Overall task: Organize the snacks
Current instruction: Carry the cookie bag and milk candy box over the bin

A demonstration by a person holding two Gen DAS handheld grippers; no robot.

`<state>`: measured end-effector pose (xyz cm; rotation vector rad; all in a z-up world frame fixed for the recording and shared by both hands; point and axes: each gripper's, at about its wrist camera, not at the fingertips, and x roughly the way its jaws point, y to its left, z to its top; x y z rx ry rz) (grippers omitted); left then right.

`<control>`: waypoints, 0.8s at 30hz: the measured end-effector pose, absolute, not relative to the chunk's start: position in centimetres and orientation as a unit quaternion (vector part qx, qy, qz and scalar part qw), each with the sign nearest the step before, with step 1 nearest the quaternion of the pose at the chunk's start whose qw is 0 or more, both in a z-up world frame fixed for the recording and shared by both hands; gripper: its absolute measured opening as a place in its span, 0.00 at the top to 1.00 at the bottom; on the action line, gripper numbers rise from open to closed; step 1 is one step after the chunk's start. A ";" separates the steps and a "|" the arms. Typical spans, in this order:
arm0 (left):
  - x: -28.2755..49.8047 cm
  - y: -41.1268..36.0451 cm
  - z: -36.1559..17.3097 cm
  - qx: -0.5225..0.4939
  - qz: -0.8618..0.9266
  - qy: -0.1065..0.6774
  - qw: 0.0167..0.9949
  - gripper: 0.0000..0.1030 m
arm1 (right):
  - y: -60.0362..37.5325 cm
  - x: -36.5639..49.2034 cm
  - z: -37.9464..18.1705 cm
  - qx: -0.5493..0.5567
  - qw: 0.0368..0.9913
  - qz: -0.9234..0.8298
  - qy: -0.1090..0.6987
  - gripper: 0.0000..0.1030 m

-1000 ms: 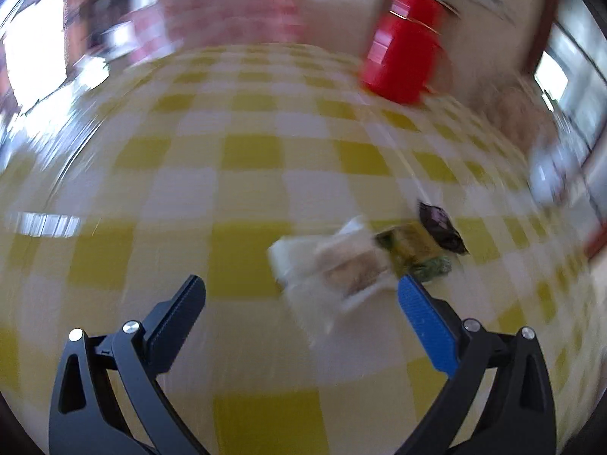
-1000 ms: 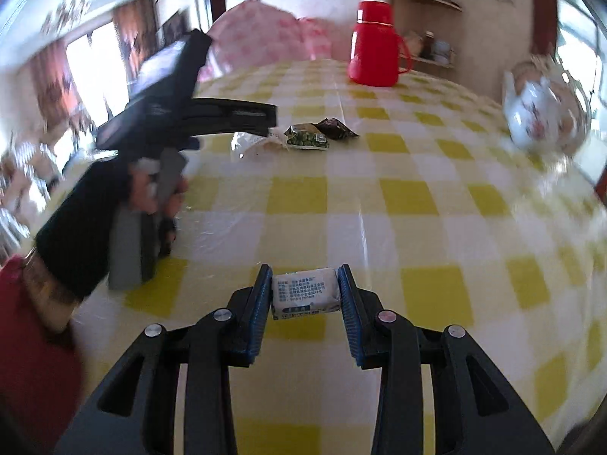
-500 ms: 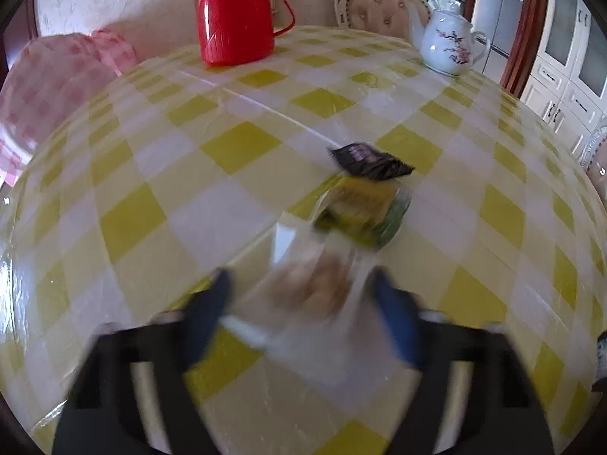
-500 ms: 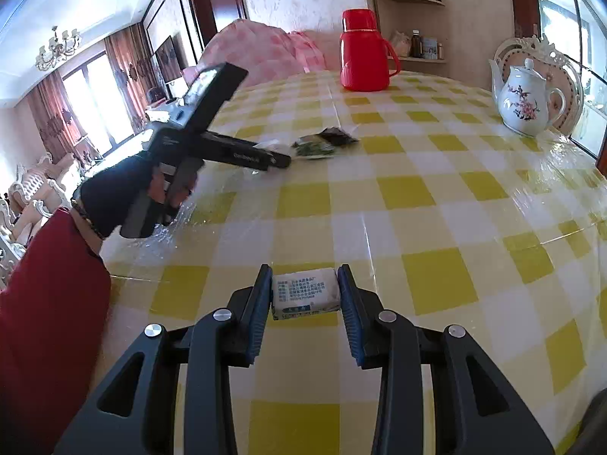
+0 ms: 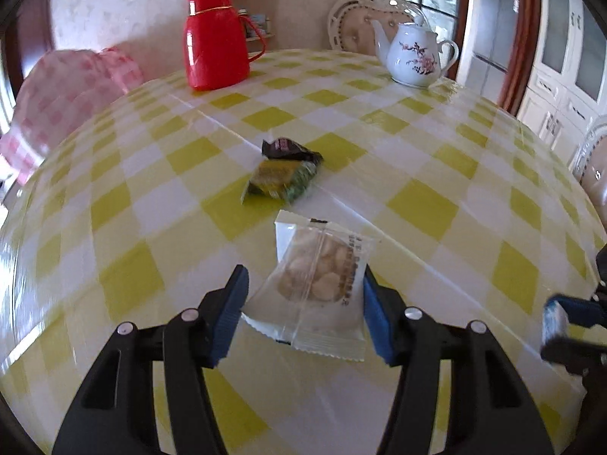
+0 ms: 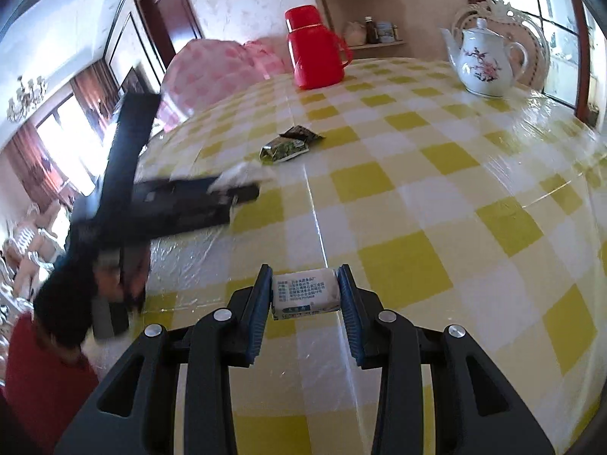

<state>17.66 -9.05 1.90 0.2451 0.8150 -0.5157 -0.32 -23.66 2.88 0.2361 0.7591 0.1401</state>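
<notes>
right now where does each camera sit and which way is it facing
Left wrist: on the left gripper, looking down along its fingers at a clear biscuit packet they pinch above the checked table; only its own fingers show.
Right wrist: on the right gripper, clamping a white packet; the left hand shows.
Shared: red flask, teapot, green packet.

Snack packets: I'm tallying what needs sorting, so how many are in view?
4. A clear biscuit packet sits between the left gripper fingers, a white packet is in the right gripper, and a green packet and dark packet touch mid-table. None seem hidden.
</notes>
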 end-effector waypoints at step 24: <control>-0.8 0.6 5.2 -0.094 -0.081 0.324 0.938 0.43 | -19.5 -6.6 3.2 0.106 0.926 0.131 0.338 0.66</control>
